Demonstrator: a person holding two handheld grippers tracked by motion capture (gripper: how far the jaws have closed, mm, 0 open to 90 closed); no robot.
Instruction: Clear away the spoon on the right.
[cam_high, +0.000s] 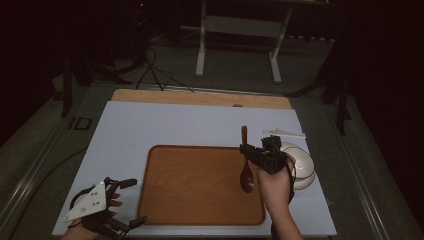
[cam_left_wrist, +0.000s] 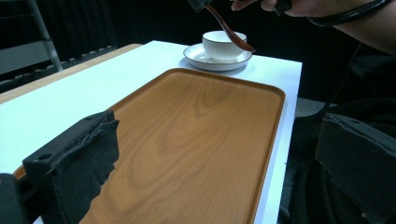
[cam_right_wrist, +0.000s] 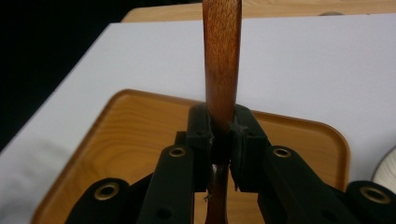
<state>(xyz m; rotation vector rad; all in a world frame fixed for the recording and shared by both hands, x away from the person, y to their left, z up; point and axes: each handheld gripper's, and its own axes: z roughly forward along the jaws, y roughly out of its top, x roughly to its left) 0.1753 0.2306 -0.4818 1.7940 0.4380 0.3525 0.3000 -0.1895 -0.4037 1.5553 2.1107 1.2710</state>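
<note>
A dark wooden spoon (cam_high: 246, 176) hangs tilted over the right edge of the wooden tray (cam_high: 200, 185), its bowl end nearest me. My right gripper (cam_high: 246, 150) is shut on its handle; in the right gripper view the jaws (cam_right_wrist: 222, 126) clamp the spoon (cam_right_wrist: 222, 56) with the tray (cam_right_wrist: 140, 130) below. A white cup (cam_left_wrist: 219, 44) sits on a saucer (cam_left_wrist: 196, 56) right of the tray, and the spoon (cam_left_wrist: 231, 32) is held above it. My left gripper (cam_high: 134, 201) rests at the table's front left corner, open and holding nothing, its jaws (cam_left_wrist: 219, 126) wide apart over the tray (cam_left_wrist: 196, 130).
The cup and saucer (cam_high: 302, 165) stand close to the right hand. A thin white object (cam_high: 284, 132) lies behind them. A wooden strip (cam_high: 200, 97) runs along the table's far edge. Beyond it are a white stand (cam_high: 240, 30) and floor cables (cam_high: 150, 70).
</note>
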